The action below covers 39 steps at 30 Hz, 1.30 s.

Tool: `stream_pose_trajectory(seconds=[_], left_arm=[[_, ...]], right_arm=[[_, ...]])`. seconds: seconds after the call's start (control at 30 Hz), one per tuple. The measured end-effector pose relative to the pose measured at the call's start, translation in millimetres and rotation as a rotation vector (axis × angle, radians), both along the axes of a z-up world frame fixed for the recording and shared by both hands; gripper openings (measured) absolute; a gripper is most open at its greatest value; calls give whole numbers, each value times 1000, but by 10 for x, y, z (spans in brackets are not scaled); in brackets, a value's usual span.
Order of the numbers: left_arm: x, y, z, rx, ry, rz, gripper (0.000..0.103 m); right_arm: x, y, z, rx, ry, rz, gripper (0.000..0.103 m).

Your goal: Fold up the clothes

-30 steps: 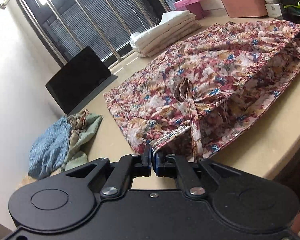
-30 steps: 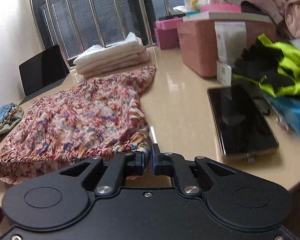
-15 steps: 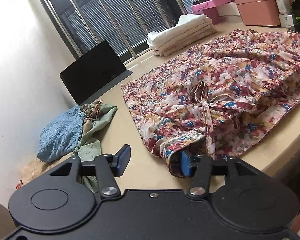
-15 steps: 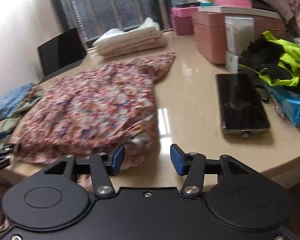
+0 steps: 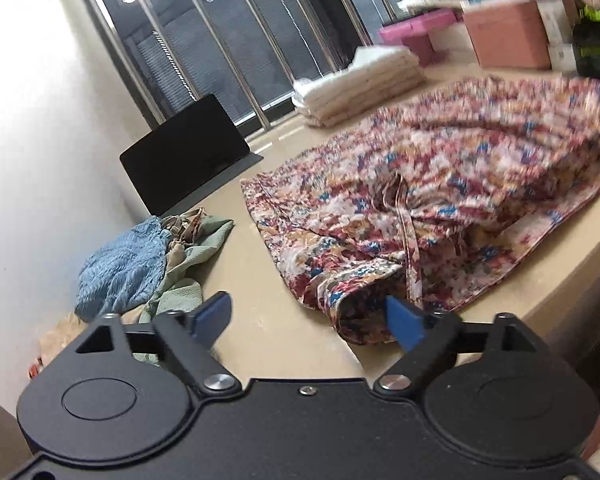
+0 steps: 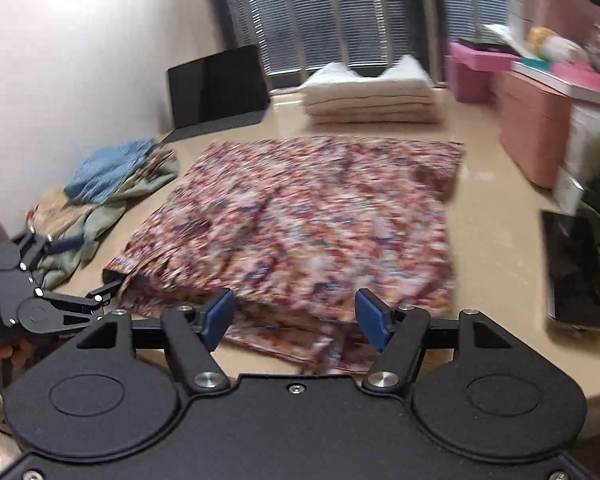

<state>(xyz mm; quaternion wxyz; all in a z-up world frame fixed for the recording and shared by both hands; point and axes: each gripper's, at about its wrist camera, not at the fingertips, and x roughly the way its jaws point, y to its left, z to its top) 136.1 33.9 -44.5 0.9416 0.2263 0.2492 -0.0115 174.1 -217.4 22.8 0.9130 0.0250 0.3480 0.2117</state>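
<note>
A red floral garment (image 5: 440, 200) (image 6: 312, 220) lies folded over on the beige table (image 5: 276, 332), its near edge at the table's front. My left gripper (image 5: 308, 318) is open just in front of the garment's near left corner, whose loose hem touches the right pad. My right gripper (image 6: 296, 316) is open above the garment's front edge, nothing between its fingers. The left gripper (image 6: 90, 268) also shows in the right wrist view, open at the garment's left corner.
A pile of blue and green clothes (image 5: 140, 264) (image 6: 112, 184) lies at the left. Folded white towels (image 6: 368, 96), a dark tablet (image 6: 216, 88) and pink boxes (image 6: 532, 132) stand at the back. A phone (image 6: 576, 276) and neon-yellow clothing (image 5: 598, 32) are at the right.
Both grippers opened and let go of the floral garment's edge, which now rests on the table. Both have drawn back, and the right one has swung left.
</note>
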Motion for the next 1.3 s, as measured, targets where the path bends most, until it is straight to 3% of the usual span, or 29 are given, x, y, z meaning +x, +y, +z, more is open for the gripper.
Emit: stream_pose_trajectory(seconds=[0.13,0.23,0.37,0.47,0.57,1.3], left_arm=[[-118,107,85,-85,-27,17,99],[-143,174,172,-159,-26,19,103],[-122,290,294,-335,22,14,103],[-99,362,341,-483,62,4,103],[-63,366,319,-537,81,16,103],[76,96,309,-479,107,-2,103]], right_arm=[[35,297,-18,-35,1,63,74],[63,489,-21,-46,10,95,84],[85,599,-9,-37,63,104,97],[62,583,-18,-13,100,88,98],[48,540,-51,-4,125,68,100],[37,-66,-136,3,148,-154,100]])
